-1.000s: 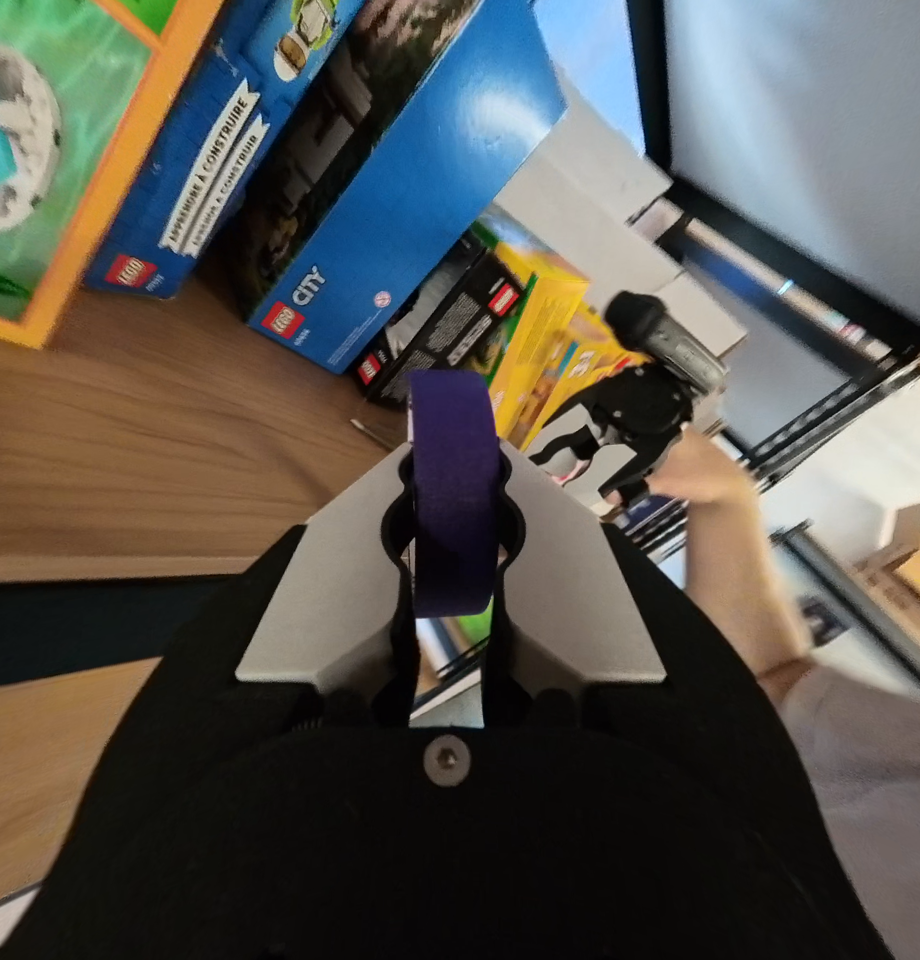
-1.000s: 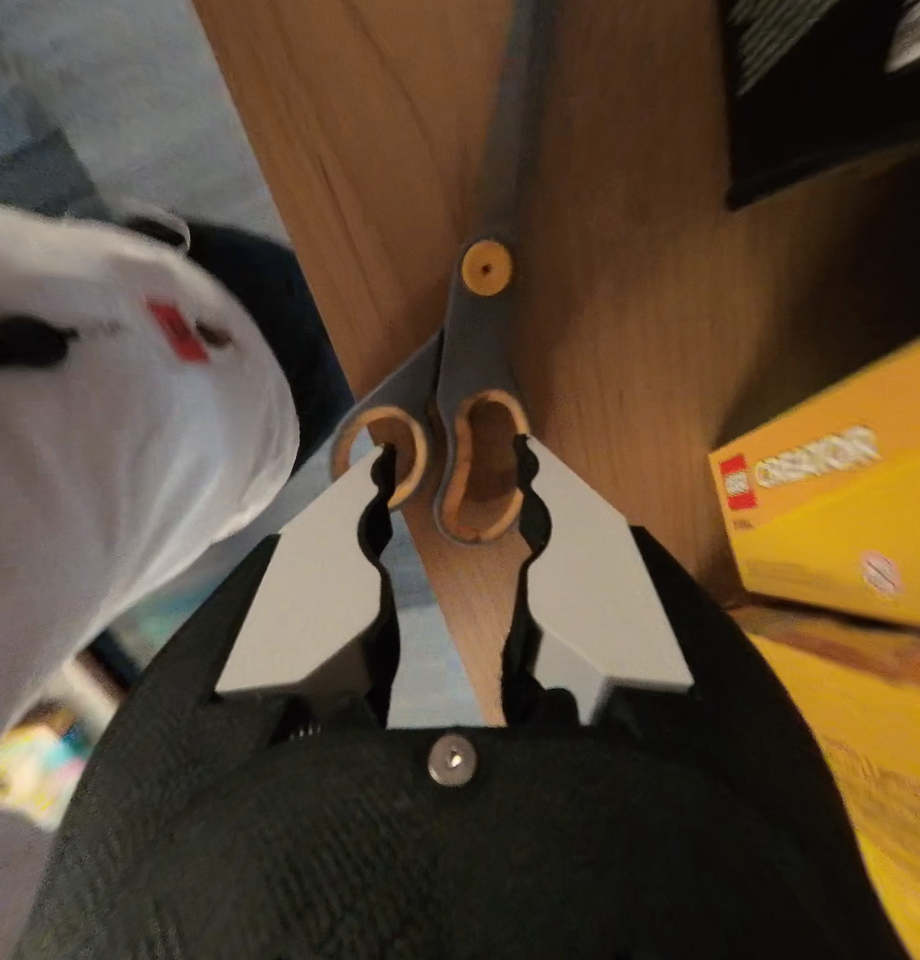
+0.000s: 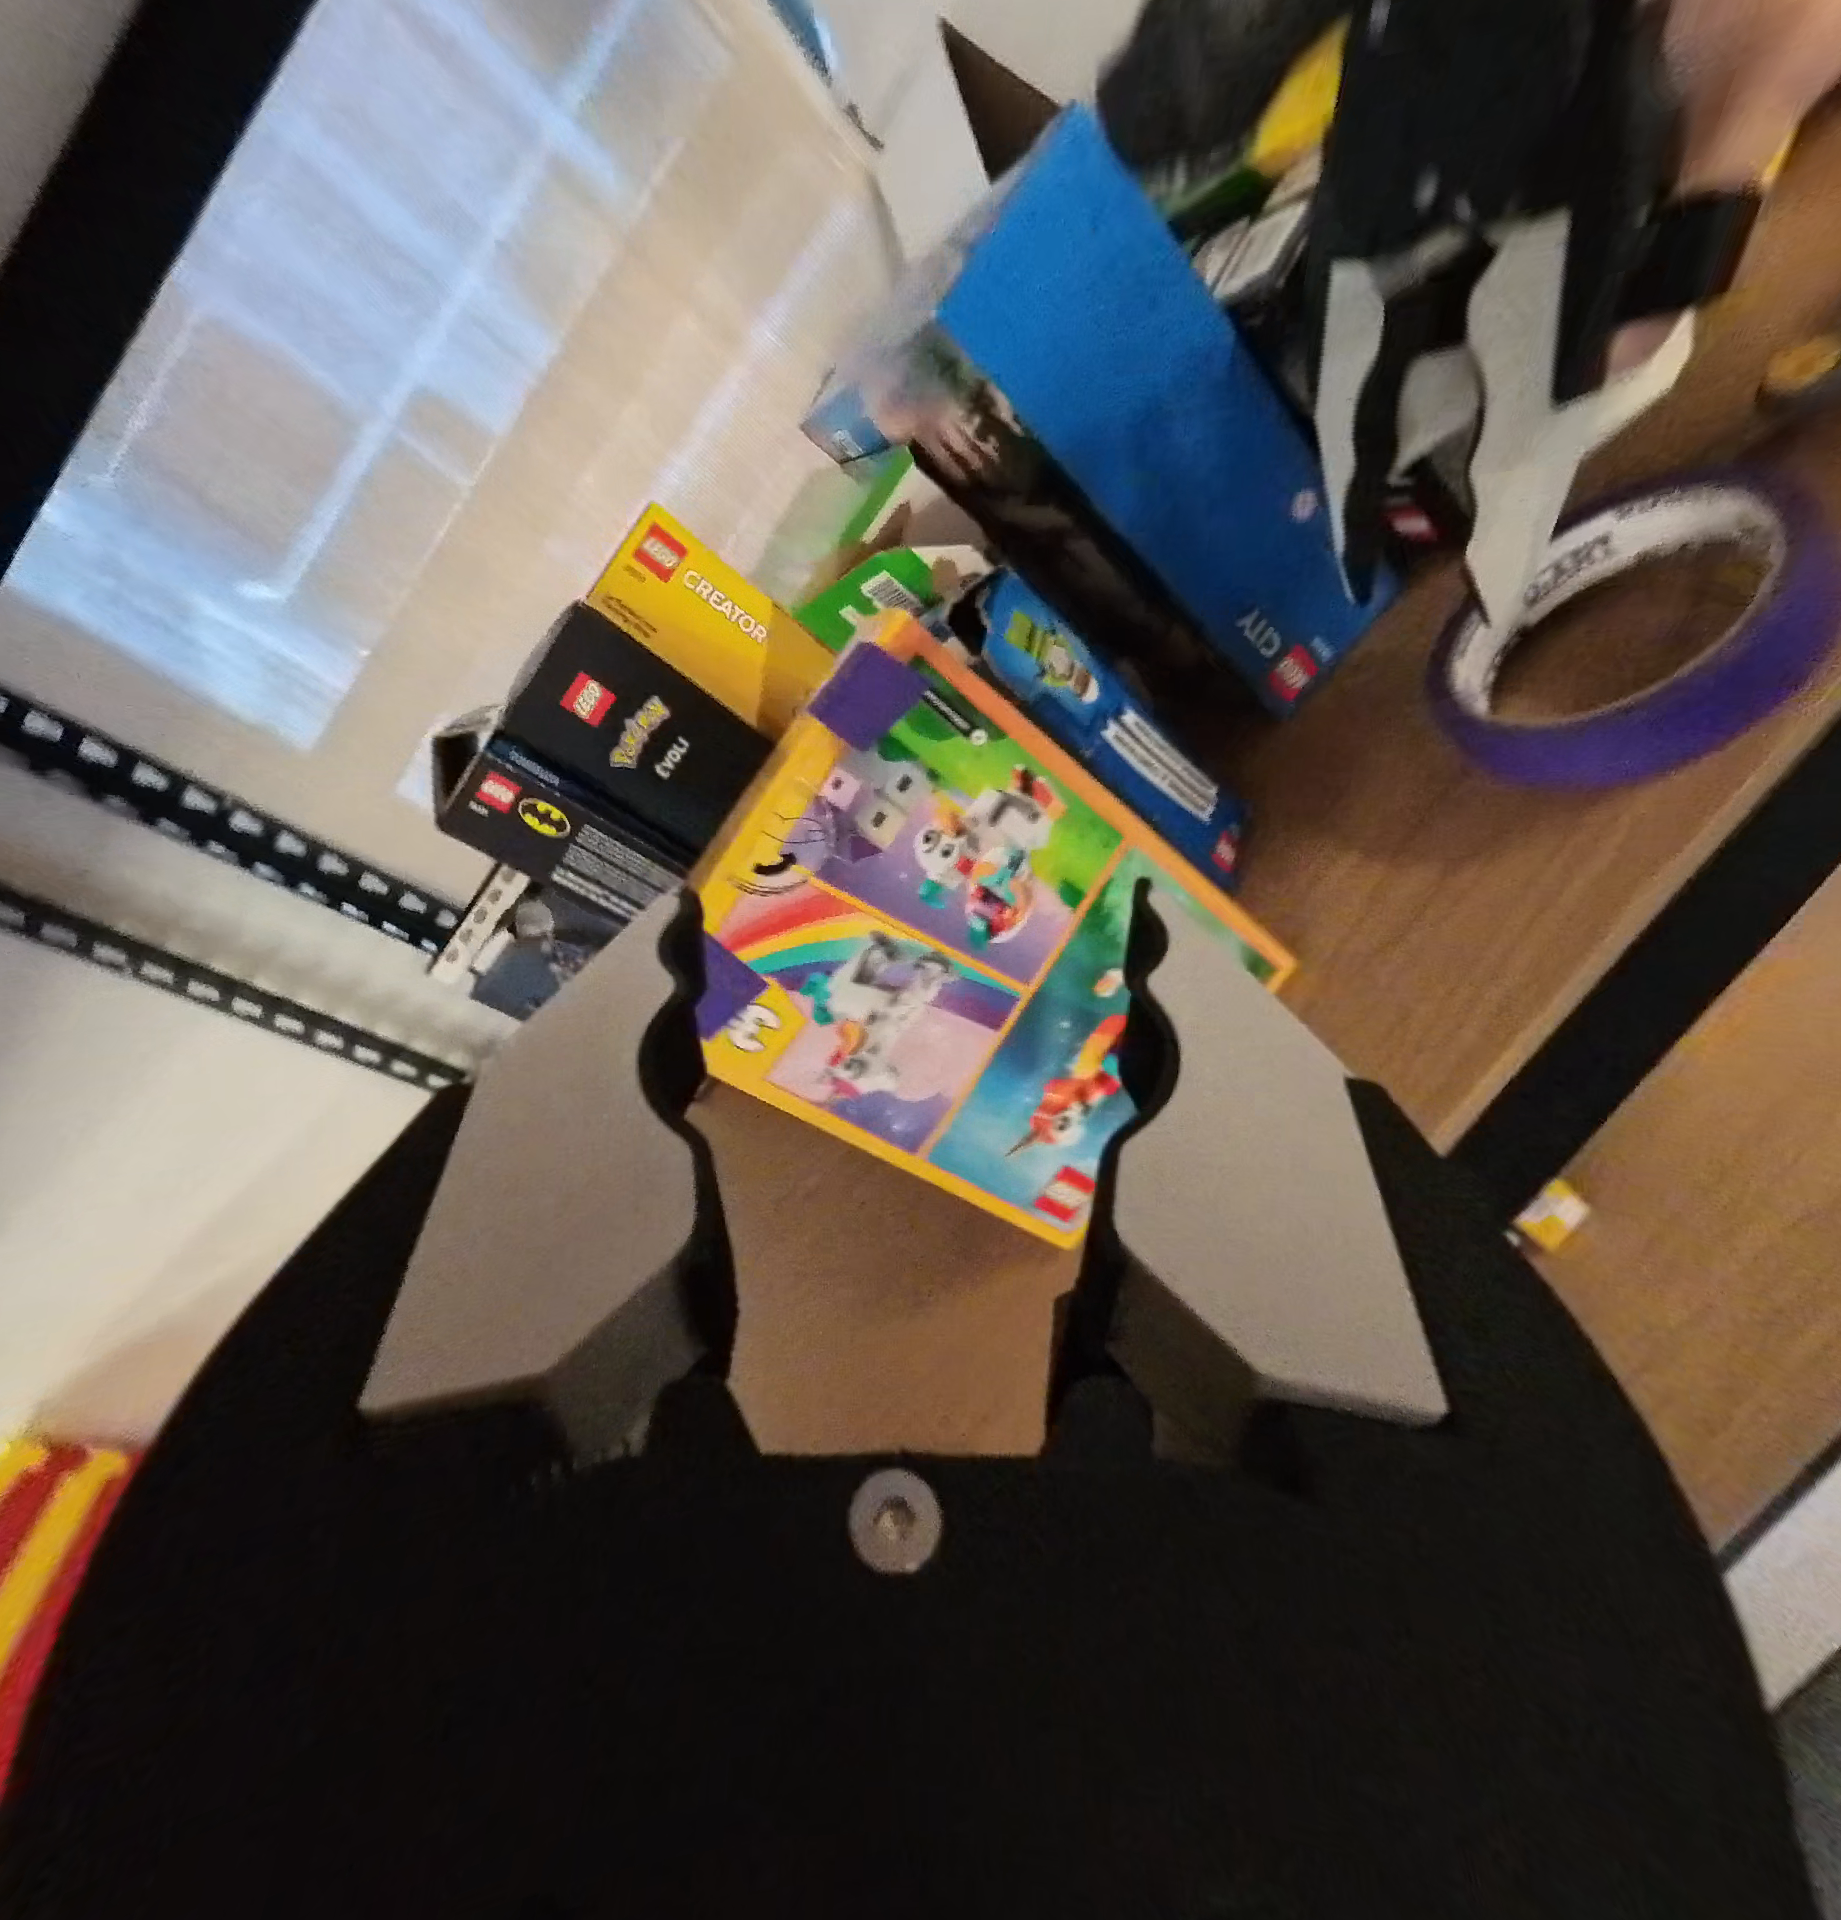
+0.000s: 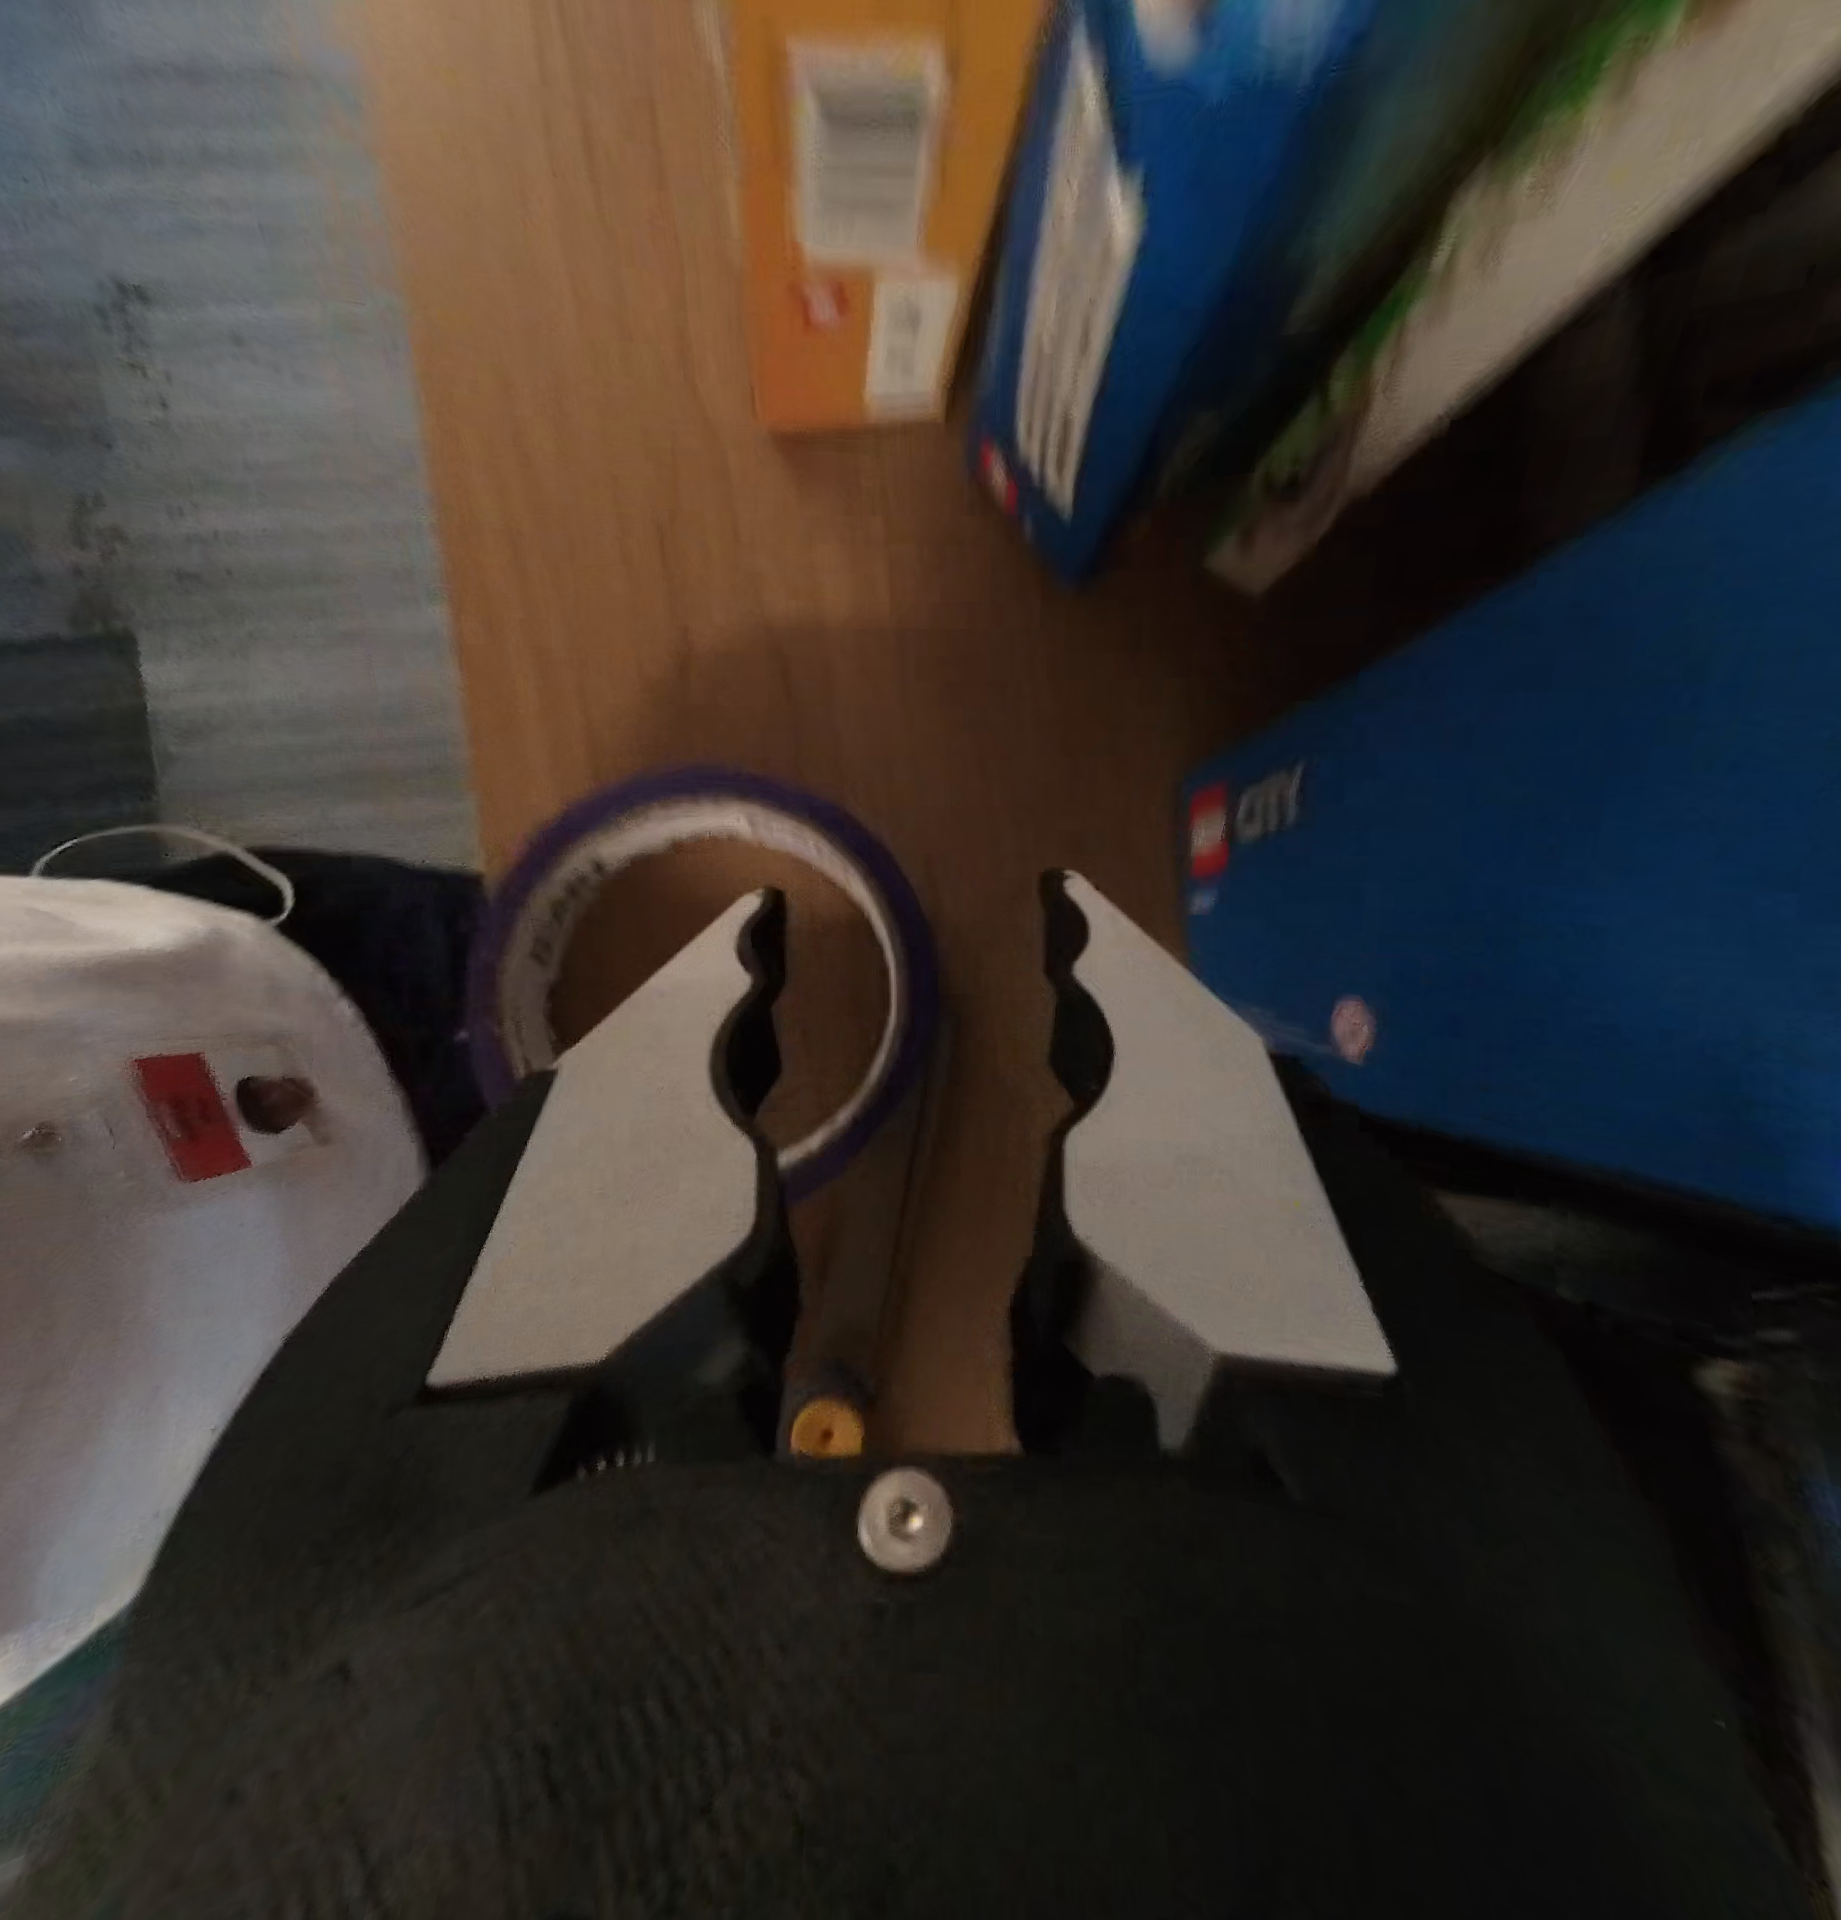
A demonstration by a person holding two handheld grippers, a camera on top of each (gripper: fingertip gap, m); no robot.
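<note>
A purple tape roll [image 3: 1643, 748] lies flat on the wooden table [image 3: 1415, 914]. My left gripper [image 3: 916, 914] is open and empty, pointing at a colourful toy box [image 3: 957, 935] that bears two purple tape pieces [image 3: 859, 696]. My right gripper [image 4: 905, 894] is open just over the roll [image 4: 687, 795]: its left finger is over the roll's hole and the roll's right wall lies between the jaws. It holds nothing. The right gripper also shows in the left wrist view [image 3: 1415, 582], above the roll. Scissors with an orange pivot [image 4: 828, 1429] lie under the right gripper.
Several toy boxes crowd the back of the table: a large blue one [image 4: 1570, 935], a narrower blue one [image 4: 1061, 260], a yellow one [image 3: 708, 613] and black ones [image 3: 635, 727]. A person's white shirt [image 4: 116, 1195] is at the left of the right wrist view. The table edge [image 4: 448, 582] runs by the roll.
My left gripper has let go of the tape roll and opened; the roll now lies flat on the table. My right gripper has moved from the scissors' handles to over the roll.
</note>
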